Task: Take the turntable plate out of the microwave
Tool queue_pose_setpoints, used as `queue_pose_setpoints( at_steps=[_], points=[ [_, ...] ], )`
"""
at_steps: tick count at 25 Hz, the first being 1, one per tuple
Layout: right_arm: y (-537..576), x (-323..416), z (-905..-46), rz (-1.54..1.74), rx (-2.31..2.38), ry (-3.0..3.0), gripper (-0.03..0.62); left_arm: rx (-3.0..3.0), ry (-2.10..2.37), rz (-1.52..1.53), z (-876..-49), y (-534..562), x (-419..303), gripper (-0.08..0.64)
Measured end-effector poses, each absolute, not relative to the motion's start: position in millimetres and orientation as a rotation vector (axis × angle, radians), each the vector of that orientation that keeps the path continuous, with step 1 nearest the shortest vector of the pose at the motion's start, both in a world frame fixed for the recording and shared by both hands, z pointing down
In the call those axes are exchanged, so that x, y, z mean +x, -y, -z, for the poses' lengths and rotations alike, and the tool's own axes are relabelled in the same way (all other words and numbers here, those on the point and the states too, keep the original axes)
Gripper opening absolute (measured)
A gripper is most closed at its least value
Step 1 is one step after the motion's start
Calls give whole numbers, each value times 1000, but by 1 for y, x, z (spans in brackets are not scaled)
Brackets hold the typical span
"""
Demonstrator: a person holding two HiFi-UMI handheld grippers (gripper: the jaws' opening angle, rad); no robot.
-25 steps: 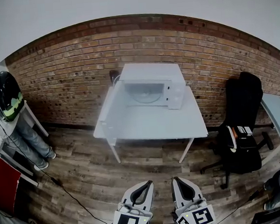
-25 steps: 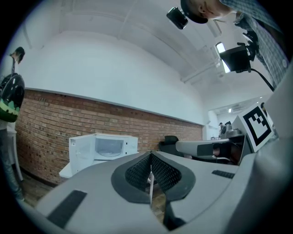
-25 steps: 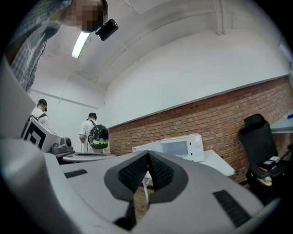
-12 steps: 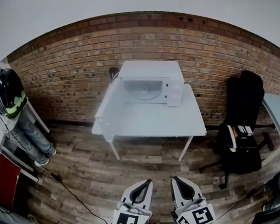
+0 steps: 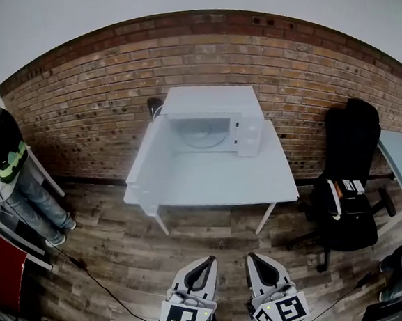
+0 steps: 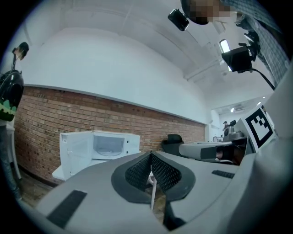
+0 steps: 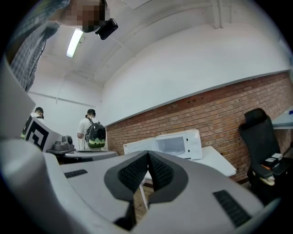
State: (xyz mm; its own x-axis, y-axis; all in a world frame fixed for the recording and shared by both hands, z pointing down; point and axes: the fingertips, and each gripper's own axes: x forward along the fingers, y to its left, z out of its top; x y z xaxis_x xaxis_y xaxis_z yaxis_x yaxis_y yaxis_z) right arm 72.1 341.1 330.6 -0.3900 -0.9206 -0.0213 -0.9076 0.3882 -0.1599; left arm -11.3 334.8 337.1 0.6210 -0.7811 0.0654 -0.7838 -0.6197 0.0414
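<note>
With its door (image 5: 144, 163) swung left, the microwave (image 5: 215, 116) on the far bench (image 5: 224, 183) shows the plate (image 5: 204, 136) inside, so the near left hand-held gripper (image 5: 211, 261) and right hand-held gripper (image 5: 251, 258), both closed tight on nothing, should spread before reaching in level.

No legible text, brand, number or sign in any view. Only coded marks: one black-and-white square marker (image 5: 183, 320) on the cube of the left gripper (image 5: 208, 262), a second square marker (image 5: 283, 313) on the cube of the right gripper (image 5: 254, 258). Block patterns, not letters or digits. Front of the microwave (image 5: 208, 124): any print too small to read.
</note>
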Motion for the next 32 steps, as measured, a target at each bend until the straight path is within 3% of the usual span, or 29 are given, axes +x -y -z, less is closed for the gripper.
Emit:
queue_pose_setpoints(
  at_steps=[20,32],
  points=[
    [-151,18,-325,226,-1749,-2523,16,2866,1266,-39,-325,-139,-59,9],
    [-63,31,-341,256,-1706,-2543,17,2836,1295,-71,-342,-56,-44,9]
  ],
)
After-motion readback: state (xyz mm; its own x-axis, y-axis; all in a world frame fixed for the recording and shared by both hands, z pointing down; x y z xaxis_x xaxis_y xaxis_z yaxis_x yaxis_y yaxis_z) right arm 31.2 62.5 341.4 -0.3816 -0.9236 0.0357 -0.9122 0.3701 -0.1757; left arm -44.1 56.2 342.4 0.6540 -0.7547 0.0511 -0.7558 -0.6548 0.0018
